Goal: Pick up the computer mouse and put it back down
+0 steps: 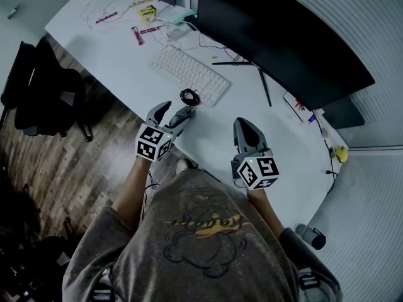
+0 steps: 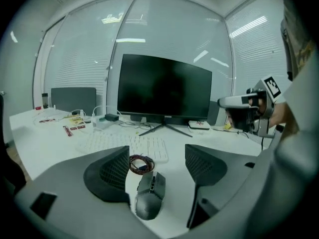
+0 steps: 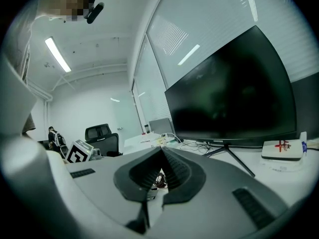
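A dark grey computer mouse (image 2: 148,195) lies on the white desk (image 1: 214,137) near its front edge, just in front of a coiled cable (image 2: 141,164). My left gripper (image 2: 157,156) is low over the desk with its jaws wide apart, one on each side of the mouse, and neither pad presses on it. In the head view the mouse (image 1: 183,116) shows between those jaws of the left gripper (image 1: 175,112). My right gripper (image 1: 245,126) hovers to the right, apart from the mouse. Its jaws meet at the tips with nothing between them (image 3: 160,153).
A white keyboard (image 1: 189,73) lies behind the coiled cable (image 1: 189,96). A large dark monitor (image 1: 277,36) on a thin stand fills the back right. Small packets and cables litter the far left of the desk. A black office chair (image 1: 44,93) stands off the desk's left side.
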The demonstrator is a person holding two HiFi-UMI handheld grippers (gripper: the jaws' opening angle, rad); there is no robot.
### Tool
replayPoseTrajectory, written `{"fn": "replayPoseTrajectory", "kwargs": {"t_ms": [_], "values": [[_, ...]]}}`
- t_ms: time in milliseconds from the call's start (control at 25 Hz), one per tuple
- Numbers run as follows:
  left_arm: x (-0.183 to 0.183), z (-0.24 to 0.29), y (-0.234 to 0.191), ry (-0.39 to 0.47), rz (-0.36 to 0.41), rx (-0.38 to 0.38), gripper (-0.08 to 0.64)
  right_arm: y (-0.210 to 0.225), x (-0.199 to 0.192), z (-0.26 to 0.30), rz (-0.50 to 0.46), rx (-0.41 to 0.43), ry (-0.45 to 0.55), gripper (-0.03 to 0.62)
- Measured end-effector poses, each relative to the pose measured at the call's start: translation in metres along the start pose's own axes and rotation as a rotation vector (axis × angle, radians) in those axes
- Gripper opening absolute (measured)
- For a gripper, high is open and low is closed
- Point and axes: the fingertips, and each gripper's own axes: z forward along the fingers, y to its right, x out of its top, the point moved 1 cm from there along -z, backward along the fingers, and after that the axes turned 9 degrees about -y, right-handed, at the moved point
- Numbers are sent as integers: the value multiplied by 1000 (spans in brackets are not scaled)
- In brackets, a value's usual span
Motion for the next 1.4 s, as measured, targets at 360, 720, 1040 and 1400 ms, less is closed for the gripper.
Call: {"fn": "replayPoseTrajectory", "kwargs": {"t_ms": [360,720,1040,1400], "values": [[-57,53,-11,-205,-11,-21,348,7,-4,-1,10,-24,-10,6],[-93,82,-16,-307,-30,-14,350,10,-7,1,12,-29,-27,6],[-111,95,-18,-370,-18,-1,350,18,-6,1,12,-47,-33,6],[-114,98,-18,-376,14,32,348,24,-9,1,22,-65,-41,6]]}}
